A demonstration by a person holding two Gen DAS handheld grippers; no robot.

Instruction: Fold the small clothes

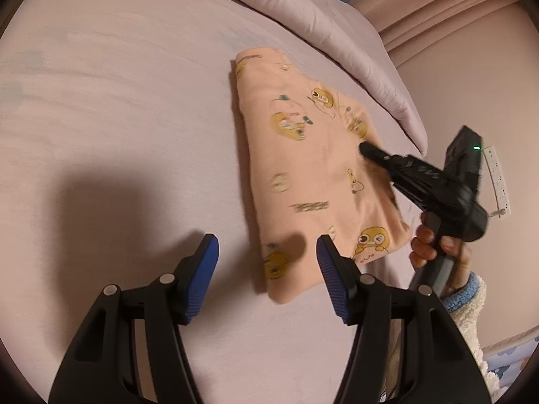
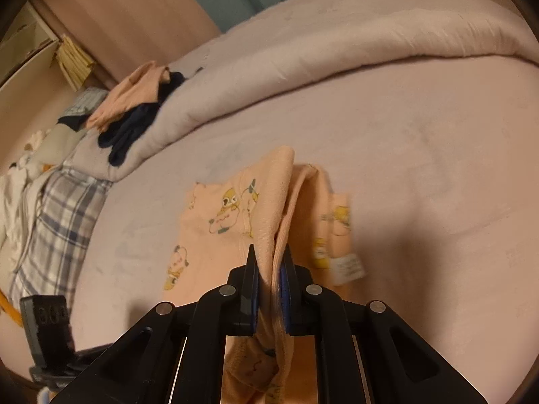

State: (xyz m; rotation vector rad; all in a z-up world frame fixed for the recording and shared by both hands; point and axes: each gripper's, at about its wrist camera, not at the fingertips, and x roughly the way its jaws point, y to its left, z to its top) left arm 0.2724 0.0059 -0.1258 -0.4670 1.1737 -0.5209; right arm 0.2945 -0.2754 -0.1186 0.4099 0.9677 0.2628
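A small peach garment (image 1: 303, 168) printed with yellow cartoon figures lies partly folded on the pink bed sheet (image 1: 118, 134). My left gripper (image 1: 267, 252) hovers open just above its near corner, blue pads apart, nothing between them. In the right wrist view my right gripper (image 2: 269, 269) is shut on a raised fold of the peach garment (image 2: 215, 235), which bunches up between the pads and drapes down to the sheet. From the left wrist view the right gripper (image 1: 365, 149) reaches in from the right, held by a hand (image 1: 427, 242).
A rolled pink duvet (image 1: 337, 33) runs along the far side of the bed. A pile of peach and dark clothes (image 2: 134, 107) sits on its left end, with a plaid pillow (image 2: 60, 215) and white cloth below. The left gripper's body (image 2: 47, 323) shows low left.
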